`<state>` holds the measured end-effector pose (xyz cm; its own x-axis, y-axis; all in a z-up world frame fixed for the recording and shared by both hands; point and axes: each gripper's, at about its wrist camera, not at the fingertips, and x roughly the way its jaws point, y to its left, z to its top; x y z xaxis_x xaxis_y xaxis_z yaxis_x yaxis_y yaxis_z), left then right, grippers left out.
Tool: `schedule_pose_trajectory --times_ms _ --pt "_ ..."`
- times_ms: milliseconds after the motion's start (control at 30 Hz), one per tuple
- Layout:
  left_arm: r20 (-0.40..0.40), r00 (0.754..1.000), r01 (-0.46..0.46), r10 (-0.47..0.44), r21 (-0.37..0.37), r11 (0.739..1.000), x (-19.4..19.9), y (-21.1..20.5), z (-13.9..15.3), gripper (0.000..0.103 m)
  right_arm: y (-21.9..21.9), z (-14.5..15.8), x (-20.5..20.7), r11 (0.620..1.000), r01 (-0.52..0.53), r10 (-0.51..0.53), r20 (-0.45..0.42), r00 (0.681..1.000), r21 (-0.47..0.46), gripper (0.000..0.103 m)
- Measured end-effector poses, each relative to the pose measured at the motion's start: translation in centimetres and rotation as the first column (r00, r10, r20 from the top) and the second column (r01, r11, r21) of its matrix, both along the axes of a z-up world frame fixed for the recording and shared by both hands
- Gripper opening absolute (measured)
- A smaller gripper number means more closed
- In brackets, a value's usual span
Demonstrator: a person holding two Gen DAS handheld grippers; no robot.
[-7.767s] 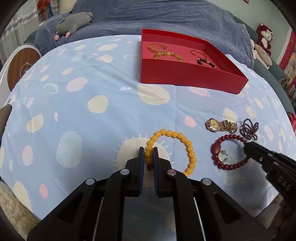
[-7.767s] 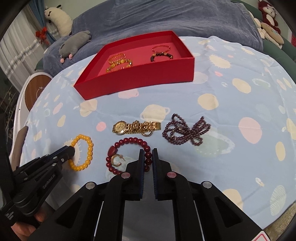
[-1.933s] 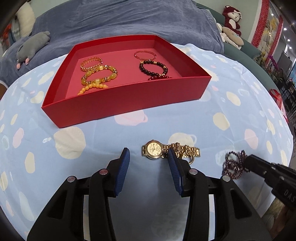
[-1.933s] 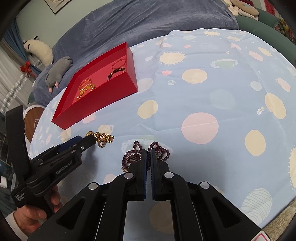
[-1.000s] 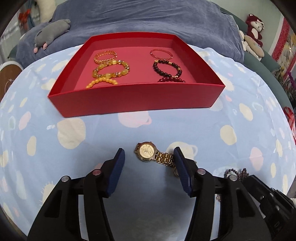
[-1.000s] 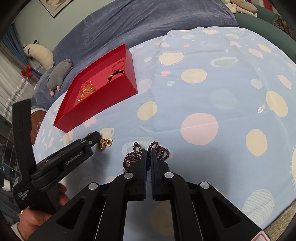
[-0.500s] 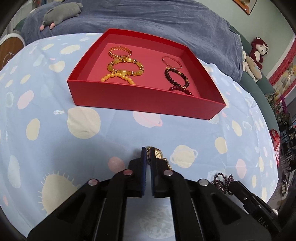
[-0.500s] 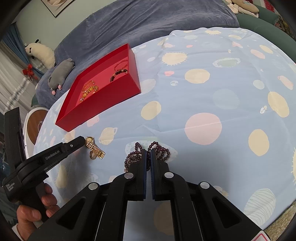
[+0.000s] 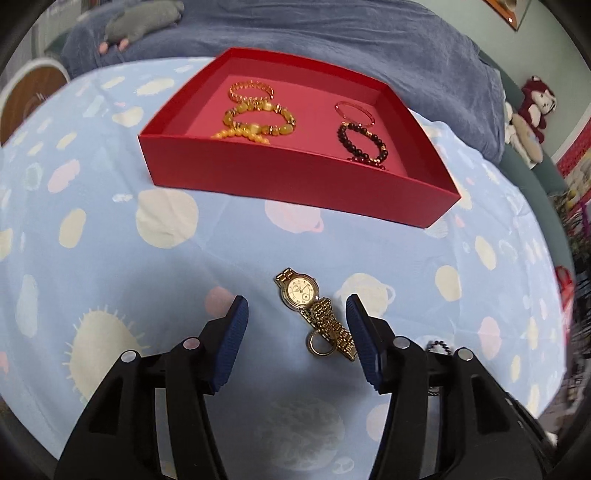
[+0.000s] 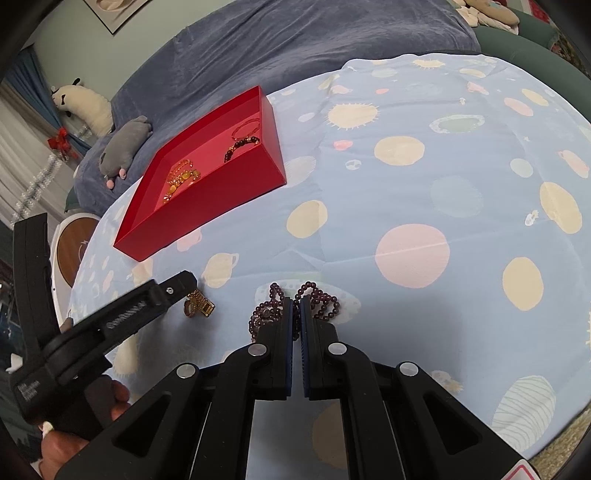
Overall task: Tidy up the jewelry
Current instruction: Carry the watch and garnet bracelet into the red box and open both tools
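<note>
A gold watch [image 9: 317,314] lies on the spotted blue cloth between the wide-open fingers of my left gripper [image 9: 297,314]; its band end shows in the right wrist view [image 10: 199,306]. The red tray [image 9: 280,166] behind it holds several yellow and gold bracelets [image 9: 255,118] and dark bead bracelets [image 9: 364,142]. My right gripper [image 10: 296,306] is shut with its tips over a dark purple bead necklace [image 10: 317,295] lying on the cloth; I cannot tell whether it pinches it.
A grey plush toy [image 9: 144,22] lies on the blue blanket [image 9: 332,40] behind the tray. Plush monkeys [image 9: 532,110] sit at the far right. A round wooden stool [image 10: 74,247] stands beyond the cloth's left edge.
My left gripper was shut at the watch half a second ago and has now opened wide; the watch lies on the cloth between its fingers. The right gripper has stayed put.
</note>
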<state>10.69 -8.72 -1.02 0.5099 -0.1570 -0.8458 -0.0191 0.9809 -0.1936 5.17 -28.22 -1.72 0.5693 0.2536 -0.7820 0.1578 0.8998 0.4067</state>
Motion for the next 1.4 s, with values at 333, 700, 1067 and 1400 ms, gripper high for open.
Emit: schedule_pose_trajectory --times_ms 333,700,1067,1400 --pt "-0.003 0.998 0.059 -0.059 -0.029 0.998 -0.6 0.2 0.1 0.012 0.0 0.1 0.0 1.0 0.002 -0.002 0.007 1.0 0.006 0.004" --pt "0.066 0.994 0.094 -0.085 -0.145 0.985 0.9 0.8 5.1 0.012 -0.3 2.7 0.9 0.999 -0.012 0.01 0.068 0.998 0.03 0.004" --pt "0.154 0.982 0.138 -0.108 -0.198 0.97 4.0 2.3 11.0 0.012 -0.8 7.3 3.6 0.999 -0.042 0.038 0.161 0.986 0.019 0.004" --pt "0.172 0.978 0.142 -0.119 -0.128 0.982 7.7 4.4 13.1 0.012 1.0 11.0 8.9 0.994 -0.11 0.102 0.229 0.968 0.024 0.004"
